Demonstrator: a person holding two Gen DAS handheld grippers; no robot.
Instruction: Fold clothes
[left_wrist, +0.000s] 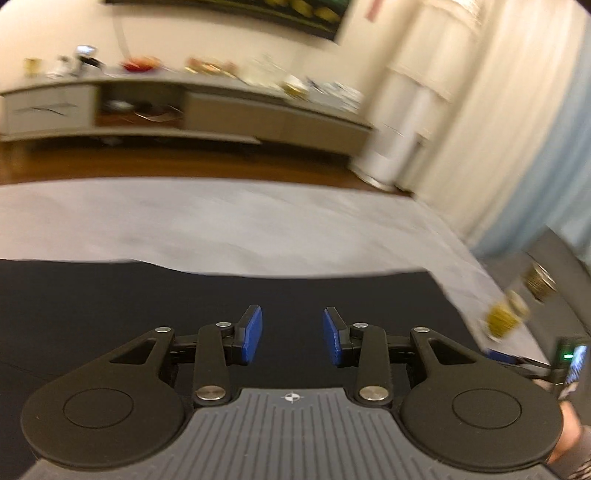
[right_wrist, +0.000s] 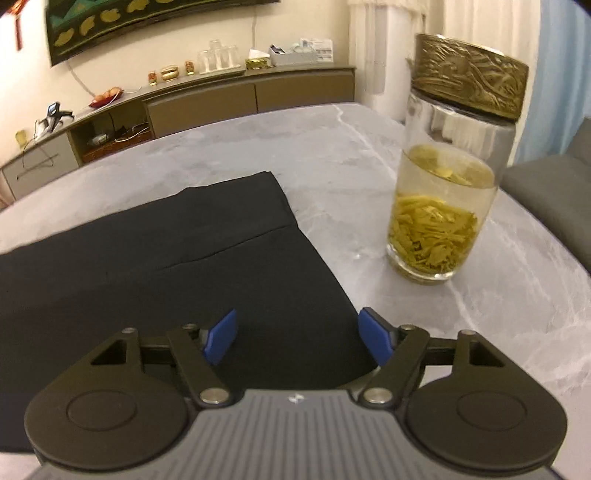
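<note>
A black garment (left_wrist: 184, 295) lies flat on the grey marble table (left_wrist: 221, 221). My left gripper (left_wrist: 292, 336) hovers over it, open, with nothing between its blue pads. In the right wrist view the same black garment (right_wrist: 166, 266) shows a fold line across it and a straight right edge. My right gripper (right_wrist: 297, 338) is open over that right edge, its left pad above the cloth and its right pad above bare table. At the far right of the left wrist view part of the right gripper (left_wrist: 569, 360) and a hand show.
A glass jar of tea (right_wrist: 447, 177) with a bronze lid stands on the table (right_wrist: 480, 314) just right of the garment; it also shows blurred as the jar (left_wrist: 513, 310). A low sideboard (left_wrist: 184, 107) with small items lines the far wall. A grey sofa (right_wrist: 550, 192) sits right.
</note>
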